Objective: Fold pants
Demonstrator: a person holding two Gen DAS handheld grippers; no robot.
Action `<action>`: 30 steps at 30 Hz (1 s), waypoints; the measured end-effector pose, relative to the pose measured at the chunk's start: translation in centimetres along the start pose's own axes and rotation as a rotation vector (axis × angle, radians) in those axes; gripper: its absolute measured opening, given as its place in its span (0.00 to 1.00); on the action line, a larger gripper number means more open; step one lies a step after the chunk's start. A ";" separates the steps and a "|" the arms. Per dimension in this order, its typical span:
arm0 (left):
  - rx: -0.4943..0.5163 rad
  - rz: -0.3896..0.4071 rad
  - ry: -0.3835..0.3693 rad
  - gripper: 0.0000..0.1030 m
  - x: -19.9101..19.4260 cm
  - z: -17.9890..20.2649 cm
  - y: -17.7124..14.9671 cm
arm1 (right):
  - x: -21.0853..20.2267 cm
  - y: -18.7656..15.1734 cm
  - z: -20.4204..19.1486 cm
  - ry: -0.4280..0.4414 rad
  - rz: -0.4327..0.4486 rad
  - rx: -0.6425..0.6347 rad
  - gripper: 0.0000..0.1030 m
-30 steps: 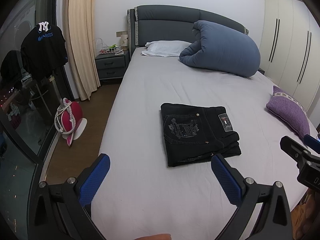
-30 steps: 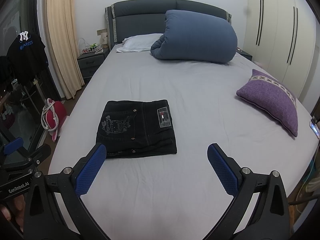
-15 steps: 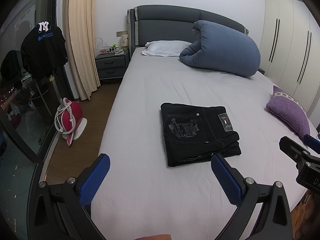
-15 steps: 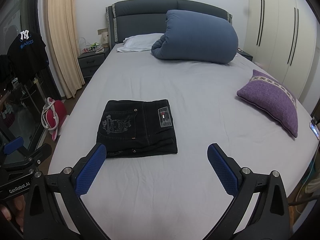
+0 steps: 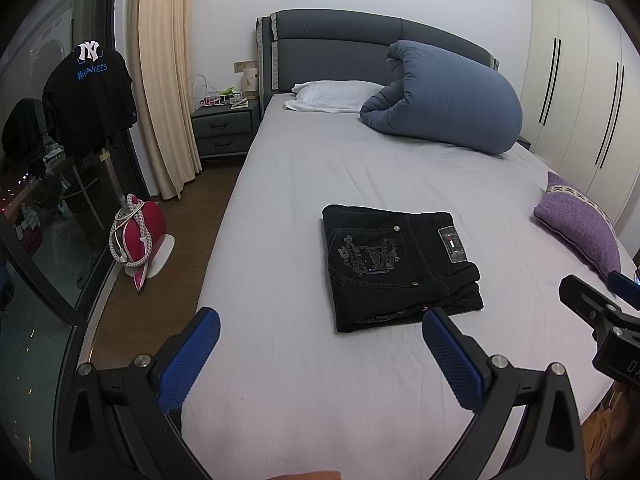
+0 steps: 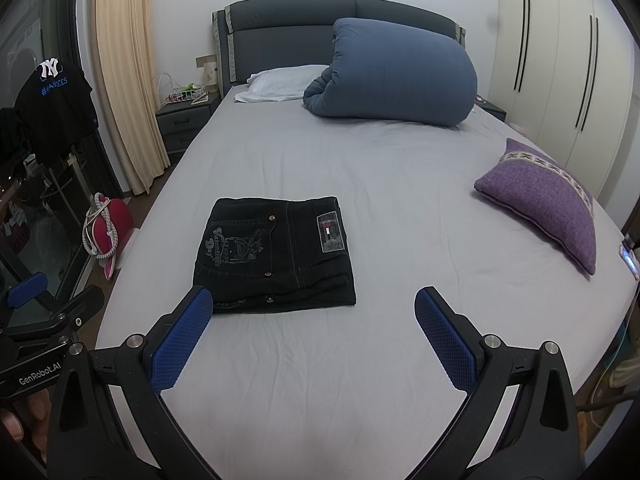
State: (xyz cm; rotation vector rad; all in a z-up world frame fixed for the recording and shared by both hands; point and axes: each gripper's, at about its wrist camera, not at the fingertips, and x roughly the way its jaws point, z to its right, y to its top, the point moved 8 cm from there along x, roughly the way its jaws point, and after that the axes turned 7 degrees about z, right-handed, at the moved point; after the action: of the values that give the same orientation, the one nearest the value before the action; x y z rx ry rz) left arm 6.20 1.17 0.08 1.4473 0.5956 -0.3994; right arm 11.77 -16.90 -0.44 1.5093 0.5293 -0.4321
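Black jeans (image 5: 396,266) lie folded into a compact rectangle on the grey bed sheet (image 5: 312,392), back pocket embroidery and a small label facing up. The same folded jeans (image 6: 272,254) appear left of centre in the right wrist view. My left gripper (image 5: 320,344) hovers open above the sheet, in front of the jeans and apart from them. My right gripper (image 6: 314,330) is open too, with nothing between its blue pads, just short of the jeans' near edge. Each gripper shows at the edge of the other's view.
A rolled blue duvet (image 5: 444,98) and a white pillow (image 5: 332,96) lie at the headboard. A purple cushion (image 6: 544,196) rests on the bed's right side. Left of the bed are a nightstand (image 5: 224,130), a curtain, a red object (image 5: 138,232) on the wooden floor and a hanging black T-shirt.
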 end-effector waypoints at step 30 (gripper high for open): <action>0.002 -0.001 0.001 1.00 -0.1 0.1 0.1 | -0.6 0.0 0.5 0.001 -0.004 -0.004 1.00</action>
State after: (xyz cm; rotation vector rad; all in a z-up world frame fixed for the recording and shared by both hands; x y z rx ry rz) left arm 6.18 1.11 0.17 1.4494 0.5967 -0.4008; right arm 11.29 -17.39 -0.10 1.5053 0.5335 -0.4330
